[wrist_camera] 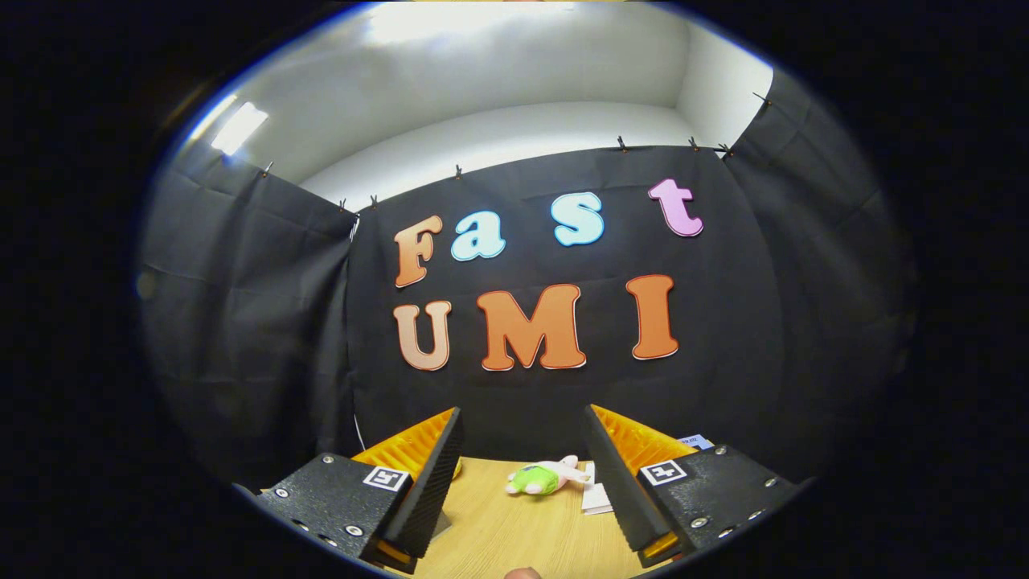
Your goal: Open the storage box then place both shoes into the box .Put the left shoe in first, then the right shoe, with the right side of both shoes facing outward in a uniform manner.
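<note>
Gripper [522, 458]: held level above the table, fingers spread wide, nothing between them, pointed at the booth's cloth wall [265, 338] rather than down at any work. Table [514, 531]: pale wood, seen as a narrow strip between and just beyond the fingers; its far edge meets the wall. Soft toy [543, 478]: small, green and pink, lying on its side near the table's far edge, ahead of the fingers and a little toward the right one; no part of the task. Paper slips [596, 494]: white, flat on the table, just beside the right finger's inner face; a further pale card [696, 441] lies beyond that finger. Storage box and shoes: where they lie cannot be told from this stance. Step in hand, by judgement: the very start, box not yet approached. Next move, by judgement: tip the gripper downward to find the box, then bring the spread fingers to its lid or flap for opening.
</note>
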Tool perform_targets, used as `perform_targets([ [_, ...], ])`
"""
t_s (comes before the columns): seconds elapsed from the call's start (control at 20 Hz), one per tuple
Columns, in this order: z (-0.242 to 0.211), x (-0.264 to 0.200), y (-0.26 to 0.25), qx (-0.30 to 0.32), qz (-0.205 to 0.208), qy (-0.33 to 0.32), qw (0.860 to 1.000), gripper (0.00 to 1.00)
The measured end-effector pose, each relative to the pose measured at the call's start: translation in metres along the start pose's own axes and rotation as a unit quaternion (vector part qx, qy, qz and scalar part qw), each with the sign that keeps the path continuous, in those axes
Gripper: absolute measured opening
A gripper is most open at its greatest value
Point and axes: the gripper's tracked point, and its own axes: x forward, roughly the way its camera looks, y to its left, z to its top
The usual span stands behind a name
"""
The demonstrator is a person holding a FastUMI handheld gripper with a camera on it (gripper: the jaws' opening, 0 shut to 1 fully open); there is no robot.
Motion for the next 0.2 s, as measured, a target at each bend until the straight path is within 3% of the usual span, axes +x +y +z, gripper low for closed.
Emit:
perform_targets([
  [0.2, 0.0046, 0.0000, -0.0050, -0.015, -0.008, 0.003, 1.000, 0.89],
])
